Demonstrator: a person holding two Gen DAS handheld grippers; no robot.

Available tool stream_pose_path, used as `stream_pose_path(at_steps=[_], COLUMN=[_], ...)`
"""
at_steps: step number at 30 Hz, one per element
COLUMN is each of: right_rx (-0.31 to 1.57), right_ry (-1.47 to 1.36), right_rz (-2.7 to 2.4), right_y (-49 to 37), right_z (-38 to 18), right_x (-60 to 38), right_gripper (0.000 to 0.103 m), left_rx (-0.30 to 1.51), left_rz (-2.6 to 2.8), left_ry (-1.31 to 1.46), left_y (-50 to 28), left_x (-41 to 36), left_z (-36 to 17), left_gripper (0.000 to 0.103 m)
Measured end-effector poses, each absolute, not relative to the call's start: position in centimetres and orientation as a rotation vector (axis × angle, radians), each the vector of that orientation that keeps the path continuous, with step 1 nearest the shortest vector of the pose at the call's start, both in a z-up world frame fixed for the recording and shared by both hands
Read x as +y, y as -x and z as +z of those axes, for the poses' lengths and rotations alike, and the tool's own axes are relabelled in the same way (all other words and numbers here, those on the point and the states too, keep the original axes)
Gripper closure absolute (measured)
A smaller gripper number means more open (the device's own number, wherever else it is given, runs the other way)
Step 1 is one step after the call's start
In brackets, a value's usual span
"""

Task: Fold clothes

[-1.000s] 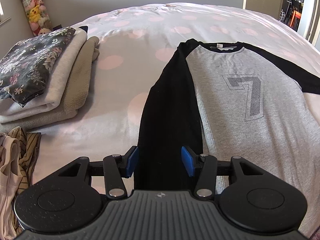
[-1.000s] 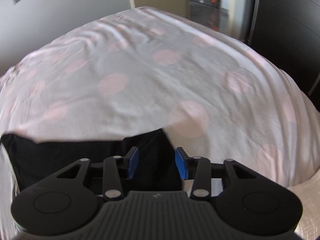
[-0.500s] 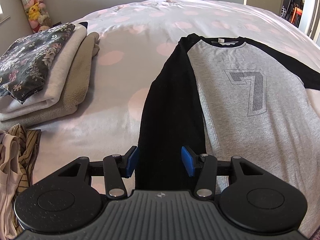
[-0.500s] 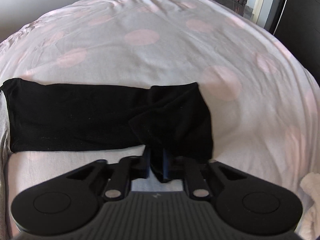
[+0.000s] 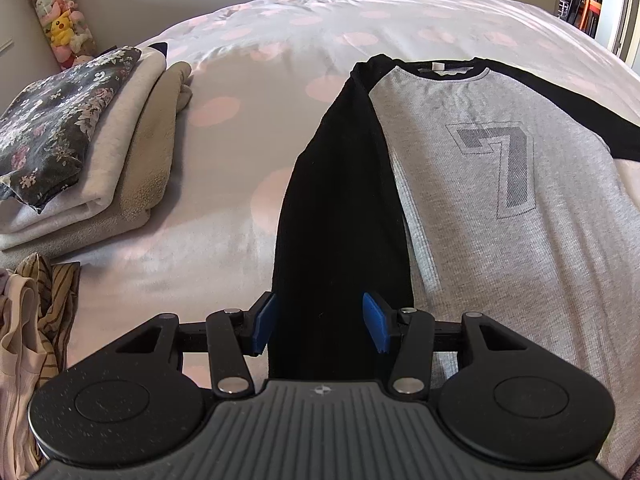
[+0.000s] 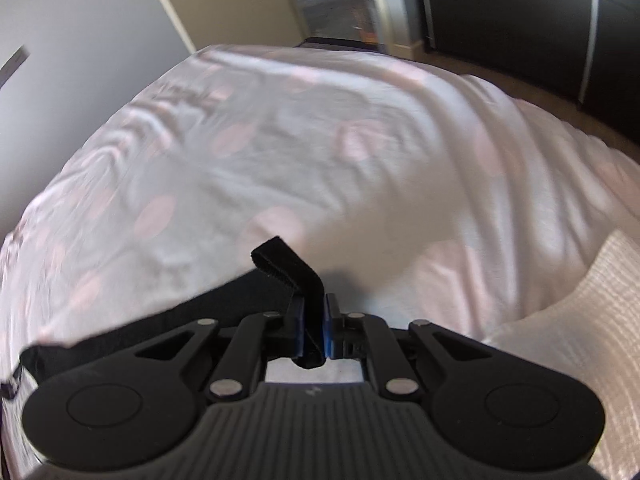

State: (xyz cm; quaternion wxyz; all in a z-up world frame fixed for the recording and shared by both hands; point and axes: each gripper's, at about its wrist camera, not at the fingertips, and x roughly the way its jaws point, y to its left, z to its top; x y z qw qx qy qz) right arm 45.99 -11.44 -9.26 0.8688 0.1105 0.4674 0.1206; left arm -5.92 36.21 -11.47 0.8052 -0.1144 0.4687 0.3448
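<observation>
A grey shirt (image 5: pixel 500 200) with a dark "7" and black sleeves lies flat on the spotted bed cover (image 5: pixel 224 184). Its left black sleeve (image 5: pixel 340 200) is folded down along the body and runs between the blue pads of my left gripper (image 5: pixel 322 328). That gripper is open, its pads apart from the cloth. The other black sleeve (image 5: pixel 580 112) stretches off to the right. In the right wrist view my right gripper (image 6: pixel 314 328) is shut on the end of that black sleeve (image 6: pixel 288 268), whose cuff sticks up above the pads. The picture there is blurred.
A stack of folded clothes (image 5: pixel 80 140) sits at the left of the bed, with a loose heap of striped and pink garments (image 5: pixel 28 320) in front of it. Plush toys (image 5: pixel 60 20) hang in the corner. A white textured cloth (image 6: pixel 580 300) lies at the right edge.
My right gripper has shut on the end of the black sleeve and lifted it, and its view has swung across the bed. The left gripper has stayed where it was, still open.
</observation>
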Motion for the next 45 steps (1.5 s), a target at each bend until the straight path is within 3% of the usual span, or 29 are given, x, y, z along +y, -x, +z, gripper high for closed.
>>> stream_pose_path(at_steps=[5,9,17,19,21,29,30,32,33,35,40,45], right_rx=[1.010,1.018,0.972,0.954,0.953,1.000,1.002,1.008,1.003,0.991,0.978,0.984], right_ry=[-0.286,-0.251,-0.148,-0.112,-0.130,-0.271,-0.269,-0.265,-0.251,-0.220,-0.106,-0.177], right_rz=[0.181,0.166,0.187,0.227,0.294,0.638,0.666,0.708,0.714,0.724,0.702,0.680], right_y=[-47.9,-48.5,-46.0,-44.3,-42.2,-31.5,-30.2,-27.7,-26.8,-24.9,-22.1,-22.8], right_z=[-10.6,-12.2,-11.3,-10.2,-9.3,-7.7,-7.7,-8.1,-8.5,-9.4,-11.0,-11.1], right_x=[-13.5,-13.6,-12.3,-10.9,-9.4,-0.5,0.8,3.1,3.8,5.1,6.6,5.2], right_gripper=[0.094,0.102,0.091,0.074,0.069,0.064,0.062,0.059,0.059,0.059,0.059,0.058], left_rx=[1.018,1.020,0.961,0.941,0.948,1.106,1.133,1.150,1.147,1.132,0.988,0.796], left_rz=[0.747,0.745,0.663,0.617,0.577,0.518,0.523,0.513,0.509,0.511,0.570,0.632], left_ry=[0.237,0.228,0.283,0.326,0.349,0.365,0.365,0.378,0.384,0.401,0.428,0.483], left_y=[5.9,5.6,6.0,6.2,6.3,5.7,5.9,6.0,6.3,6.7,8.5,10.5], left_x=[36.4,36.3,35.8,35.6,35.4,34.2,34.3,34.1,34.1,34.0,34.4,36.5], left_z=[-11.6,-11.7,-10.4,-10.0,-10.0,-12.3,-12.8,-13.2,-13.2,-13.0,-10.9,-7.1], left_gripper=[0.058,0.058,0.058,0.058,0.057,0.058,0.059,0.076,0.080,0.099,0.099,0.100])
